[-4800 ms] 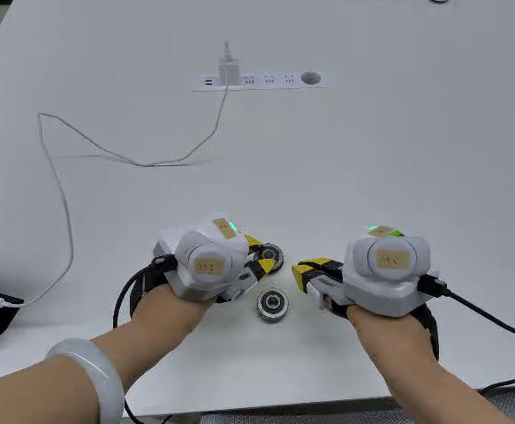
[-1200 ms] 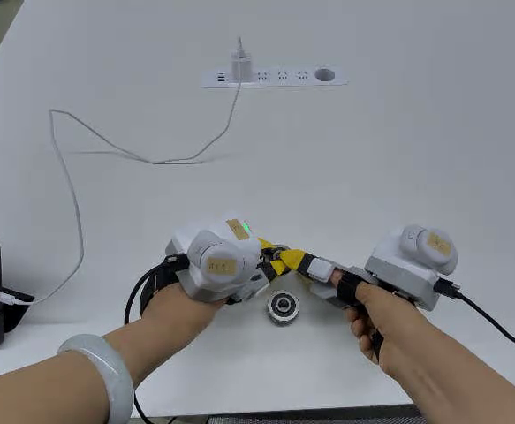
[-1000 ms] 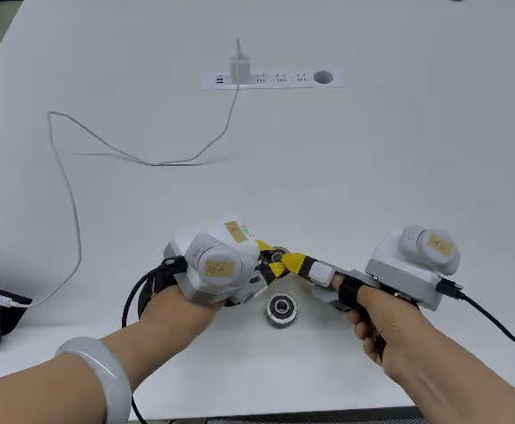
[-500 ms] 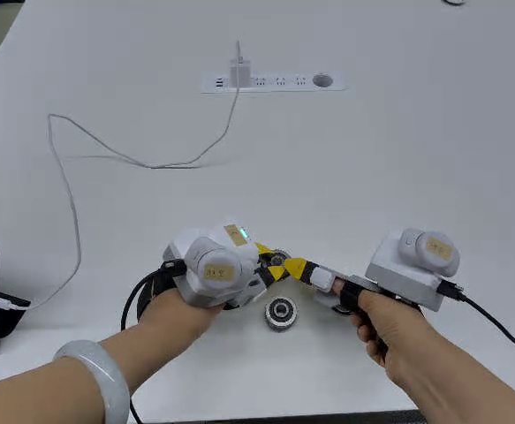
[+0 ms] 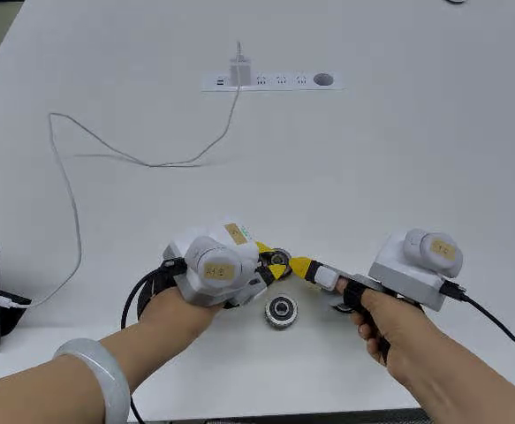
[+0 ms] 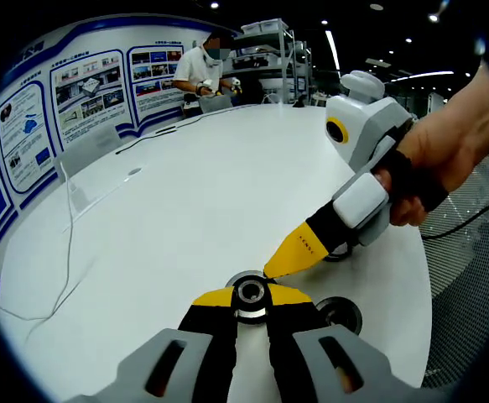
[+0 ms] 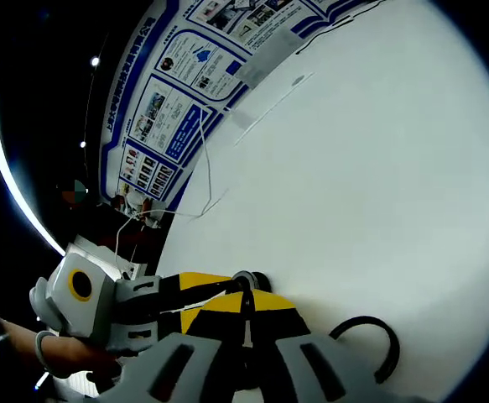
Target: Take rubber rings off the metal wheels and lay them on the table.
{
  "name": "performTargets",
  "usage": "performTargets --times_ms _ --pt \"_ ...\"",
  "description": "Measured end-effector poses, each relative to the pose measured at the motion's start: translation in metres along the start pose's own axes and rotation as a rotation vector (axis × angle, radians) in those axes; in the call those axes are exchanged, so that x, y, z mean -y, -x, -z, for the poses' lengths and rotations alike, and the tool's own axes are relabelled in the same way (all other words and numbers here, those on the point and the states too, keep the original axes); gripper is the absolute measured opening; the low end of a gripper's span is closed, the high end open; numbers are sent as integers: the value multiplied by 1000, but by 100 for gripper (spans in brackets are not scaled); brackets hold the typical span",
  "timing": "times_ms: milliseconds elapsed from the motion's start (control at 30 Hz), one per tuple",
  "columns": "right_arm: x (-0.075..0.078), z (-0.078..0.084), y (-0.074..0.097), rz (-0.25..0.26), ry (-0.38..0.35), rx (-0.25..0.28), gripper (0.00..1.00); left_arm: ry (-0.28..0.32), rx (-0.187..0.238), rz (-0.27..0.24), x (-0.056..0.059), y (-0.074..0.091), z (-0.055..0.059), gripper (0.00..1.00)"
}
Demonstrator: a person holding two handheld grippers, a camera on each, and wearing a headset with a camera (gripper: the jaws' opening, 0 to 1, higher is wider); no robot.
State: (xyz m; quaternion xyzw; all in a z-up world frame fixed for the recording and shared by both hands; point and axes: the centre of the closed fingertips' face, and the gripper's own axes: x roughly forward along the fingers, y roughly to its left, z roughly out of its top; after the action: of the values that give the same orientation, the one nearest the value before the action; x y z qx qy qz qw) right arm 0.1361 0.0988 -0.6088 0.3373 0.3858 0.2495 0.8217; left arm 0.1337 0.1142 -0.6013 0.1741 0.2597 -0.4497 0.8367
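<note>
The left gripper (image 6: 251,300) has its yellow-tipped jaws closed on a metal wheel (image 6: 251,291), gripping it by both sides; the wheel's hub faces up between the tips, and the dark rubber ring (image 6: 242,275) sits on the rim just beyond them. The right gripper (image 7: 244,294) comes in from the left gripper's right with its jaws pressed together. Its tips touch the far edge of the same wheel, but it cannot be told whether they nip the ring. A second wheel (image 5: 281,310) lies flat on the white table (image 5: 398,159), just behind the meeting tips and between the two hands, touching neither gripper. Well ahead of both grippers lies a white power strip (image 5: 266,80).
</note>
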Motion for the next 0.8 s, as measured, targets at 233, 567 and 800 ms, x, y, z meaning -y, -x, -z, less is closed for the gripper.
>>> performTargets --times_ms 233,567,800 --pt "4 1 1 6 -56 -3 15 0 -1 0 0 0 0 13" --pt "1 2 1 -8 -66 20 20 2 2 -1 0 0 0 13" --pt "-2 1 -4 -24 -69 25 23 4 3 -3 0 1 0 13"
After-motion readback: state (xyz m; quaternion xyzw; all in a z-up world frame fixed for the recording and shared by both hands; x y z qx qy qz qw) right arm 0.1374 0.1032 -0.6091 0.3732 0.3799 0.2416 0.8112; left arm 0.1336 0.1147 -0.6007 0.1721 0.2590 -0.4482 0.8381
